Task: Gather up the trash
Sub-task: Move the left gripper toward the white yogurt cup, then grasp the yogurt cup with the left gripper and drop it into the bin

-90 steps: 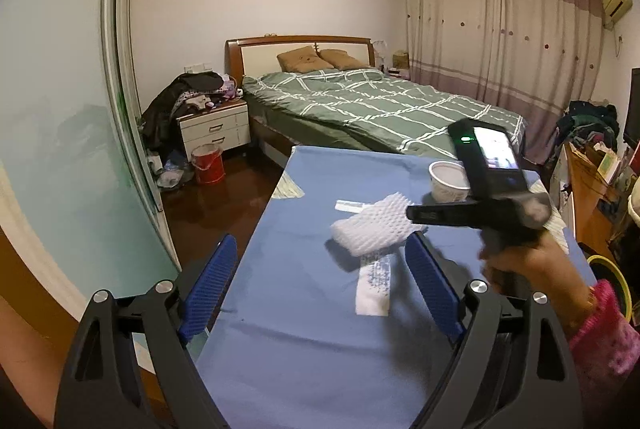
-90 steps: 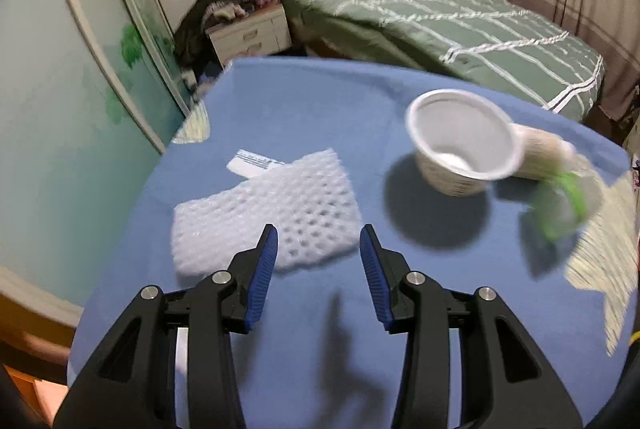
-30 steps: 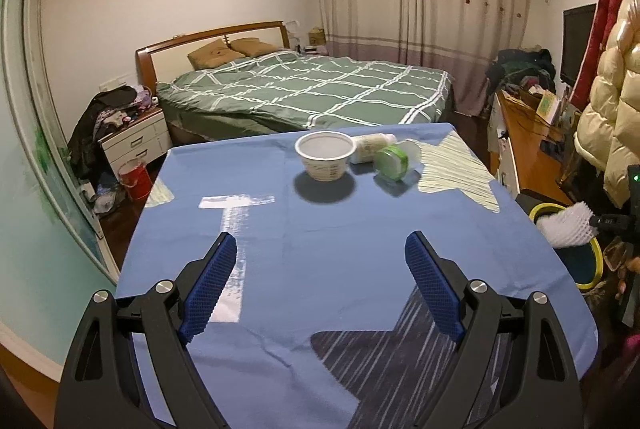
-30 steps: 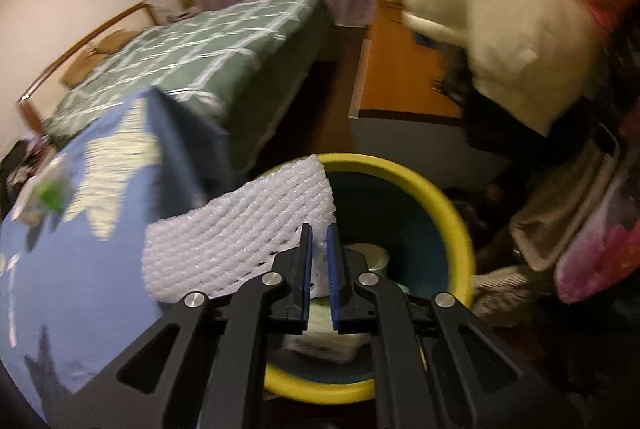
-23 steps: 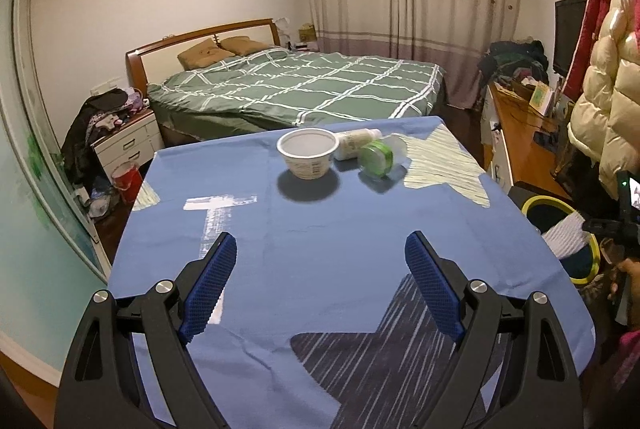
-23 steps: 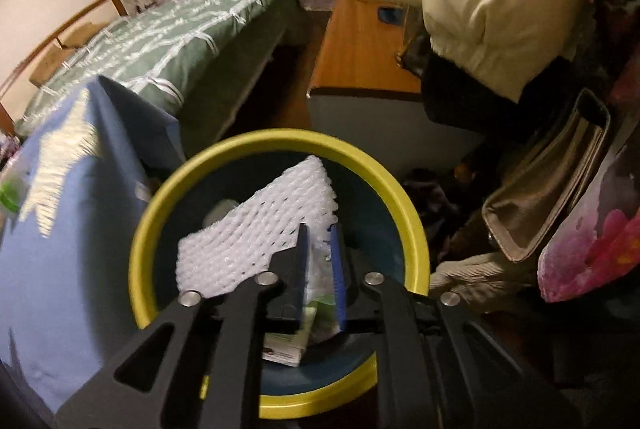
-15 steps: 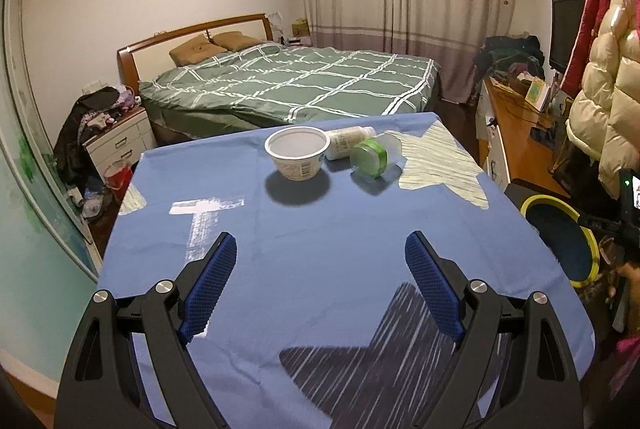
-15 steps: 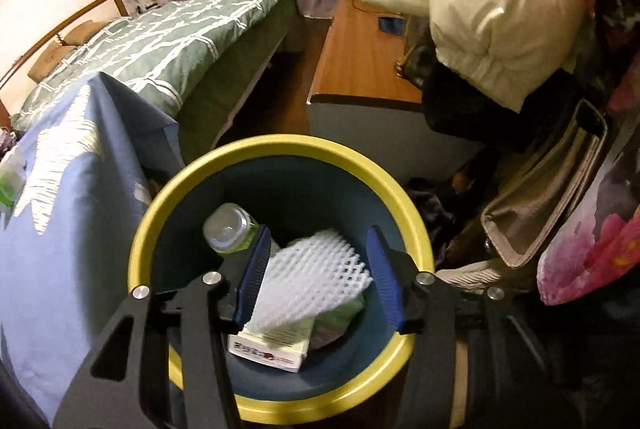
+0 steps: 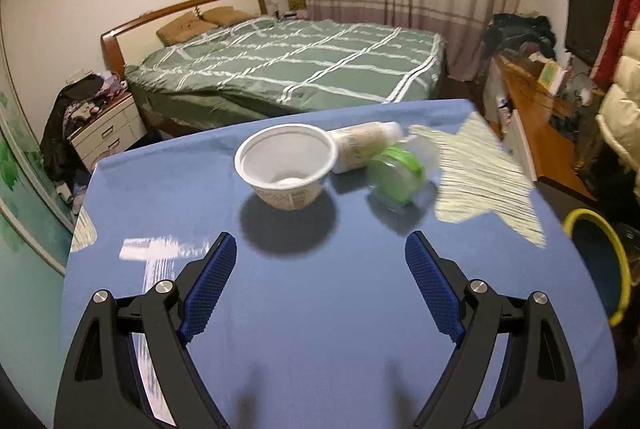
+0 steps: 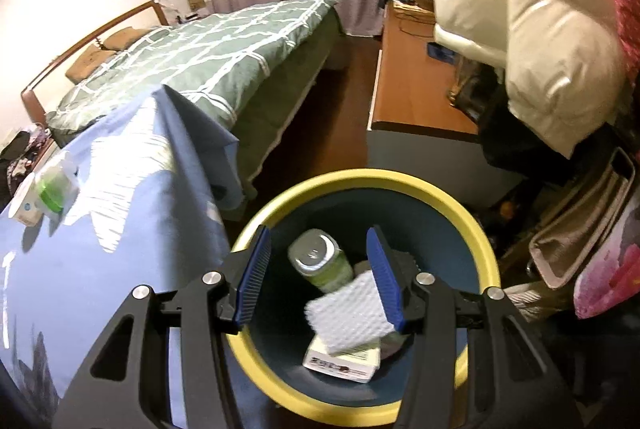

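Observation:
My left gripper (image 9: 320, 249) is open over the blue tablecloth (image 9: 320, 329), nothing between its fingers. Just beyond it stands a white paper bowl (image 9: 286, 165); a tan bottle (image 9: 366, 143) and a clear tub with a green lid (image 9: 396, 173) lie beside it. A white paper strip (image 9: 156, 257) lies by the left finger. My right gripper (image 10: 318, 241) hangs open above the yellow-rimmed bin (image 10: 360, 179). Inside the bin, a white foam net (image 10: 352, 313) rests on a small box (image 10: 344, 357) next to a green bottle (image 10: 320, 261).
The bin (image 9: 612, 261) stands on the floor off the table's right edge. A bed with a green cover (image 9: 288, 69) lies behind the table, with a nightstand (image 9: 108, 133) on its left. On the right are a wooden desk (image 10: 412, 93), a cream puffy jacket (image 10: 540, 29) and bags (image 10: 592, 229).
My right gripper opened over the bin and let the foam net drop in. My left gripper moved forward over the table, closer to the bowl.

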`<state>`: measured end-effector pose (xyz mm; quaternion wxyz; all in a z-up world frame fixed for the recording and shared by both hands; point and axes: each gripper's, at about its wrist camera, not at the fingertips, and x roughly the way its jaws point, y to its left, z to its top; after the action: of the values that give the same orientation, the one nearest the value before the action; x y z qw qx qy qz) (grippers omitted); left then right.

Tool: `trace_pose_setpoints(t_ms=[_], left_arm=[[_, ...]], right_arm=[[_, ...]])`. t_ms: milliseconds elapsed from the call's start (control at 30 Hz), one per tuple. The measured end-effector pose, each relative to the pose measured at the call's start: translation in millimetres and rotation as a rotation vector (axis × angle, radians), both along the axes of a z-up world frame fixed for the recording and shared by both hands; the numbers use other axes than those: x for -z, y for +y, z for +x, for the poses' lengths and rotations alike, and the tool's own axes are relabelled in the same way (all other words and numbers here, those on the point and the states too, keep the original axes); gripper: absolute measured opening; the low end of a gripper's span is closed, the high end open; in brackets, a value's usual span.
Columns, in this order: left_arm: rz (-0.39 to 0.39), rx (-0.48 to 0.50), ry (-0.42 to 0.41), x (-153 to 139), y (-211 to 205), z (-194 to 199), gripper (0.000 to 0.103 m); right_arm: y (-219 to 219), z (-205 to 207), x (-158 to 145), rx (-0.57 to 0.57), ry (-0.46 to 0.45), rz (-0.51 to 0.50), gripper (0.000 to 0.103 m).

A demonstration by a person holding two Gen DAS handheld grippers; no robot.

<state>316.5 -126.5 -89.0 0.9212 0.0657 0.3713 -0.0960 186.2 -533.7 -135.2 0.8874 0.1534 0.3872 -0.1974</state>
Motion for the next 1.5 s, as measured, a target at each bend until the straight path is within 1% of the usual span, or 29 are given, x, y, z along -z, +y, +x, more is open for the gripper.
trace_pose_setpoints(t_ms=[133, 233, 267, 400, 700, 767, 833, 933, 1033, 1200, 1400, 1500], left_arm=[[0.023, -0.041, 0.042, 18.6, -1.9, 36.1, 0.085], [0.014, -0.077, 0.088, 32.6, -0.3, 62.8, 0.085], [0.016, -0.083, 0.092, 35.2, -0.9, 68.5, 0.085], [0.033, -0.105, 0.085, 43.2, -5.6, 91.7, 0.085], [0.037, -0.14, 0.097, 60.1, -12.0, 134.9, 0.084], [0.042, -0.143, 0.093, 62.6, -12.8, 139.9, 0.083], [0.042, -0.143, 0.086, 64.9, -12.8, 143.9, 0.078], [0.037, -0.141, 0.076, 64.4, -10.9, 142.9, 0.078], [0.045, -0.135, 0.055, 59.9, -10.0, 135.7, 0.078], [0.053, -0.105, 0.019, 37.4, -8.3, 93.0, 0.078], [0.046, -0.015, -0.012, 6.6, -25.1, 10.6, 0.078], [0.034, 0.06, -0.022, -3.9, -45.5, -34.3, 0.078]], right_arm=[[5.6, 7.2, -3.3, -0.013, -0.009, 0.006, 0.048], [10.1, 12.9, -5.7, -0.021, -0.013, 0.007, 0.048], [10.9, 13.7, -5.9, -0.022, -0.013, 0.008, 0.048], [13.3, 19.7, -6.1, -0.027, -0.01, 0.011, 0.048], [9.3, 23.6, -2.0, -0.025, -0.003, 0.023, 0.048], [8.4, 23.1, -1.2, -0.022, -0.003, 0.024, 0.048], [7.6, 23.0, -0.5, -0.022, -0.003, 0.027, 0.048], [8.0, 22.1, -0.7, -0.024, -0.003, 0.028, 0.048], [9.4, 19.4, -1.8, -0.031, -0.01, 0.032, 0.048], [11.7, 7.8, -6.3, -0.042, -0.032, 0.036, 0.048], [14.7, -17.8, -12.5, -0.046, -0.054, 0.03, 0.048], [12.9, -35.1, -13.5, -0.042, -0.056, 0.024, 0.048]])
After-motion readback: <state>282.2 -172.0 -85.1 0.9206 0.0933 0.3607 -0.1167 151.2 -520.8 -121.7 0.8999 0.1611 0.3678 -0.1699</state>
